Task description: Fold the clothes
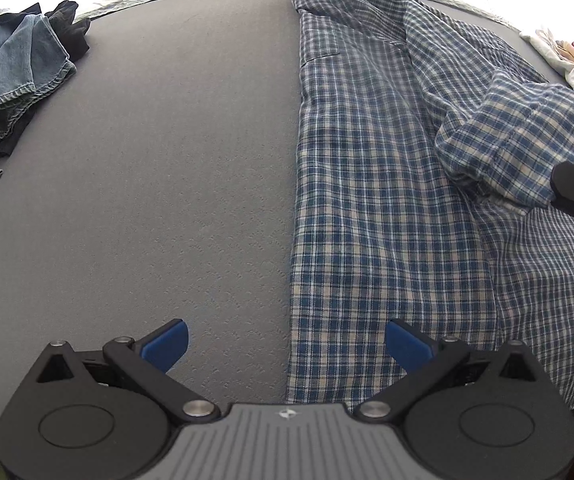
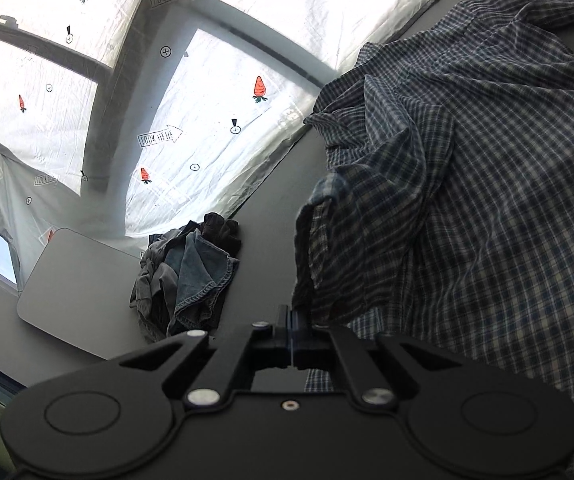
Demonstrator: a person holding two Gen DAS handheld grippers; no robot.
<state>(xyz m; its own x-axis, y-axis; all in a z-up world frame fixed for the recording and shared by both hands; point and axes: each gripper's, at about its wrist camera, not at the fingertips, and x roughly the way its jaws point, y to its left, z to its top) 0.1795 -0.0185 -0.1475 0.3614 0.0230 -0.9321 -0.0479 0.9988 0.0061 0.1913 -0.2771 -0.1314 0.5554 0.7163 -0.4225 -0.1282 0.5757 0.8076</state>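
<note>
Your left gripper [image 1: 287, 344] points steeply down, jaws spread over the plaid shirt [image 1: 387, 200] edge; your right gripper [image 2: 292, 320], angled shallowly, pinches its sleeve [image 2: 315, 248]

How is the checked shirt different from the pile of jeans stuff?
The checked shirt is spread out over the grey table; the pile of denim clothes sits bunched up in a heap. The shirt has a blue and white check pattern; the pile is plain faded blue and dark cloth. The right hand-held gripper pinches the shirt; nothing touches the pile. Both lie on the same table.

Backlit carrot-print curtain [image 2: 223, 112] over windows
</note>
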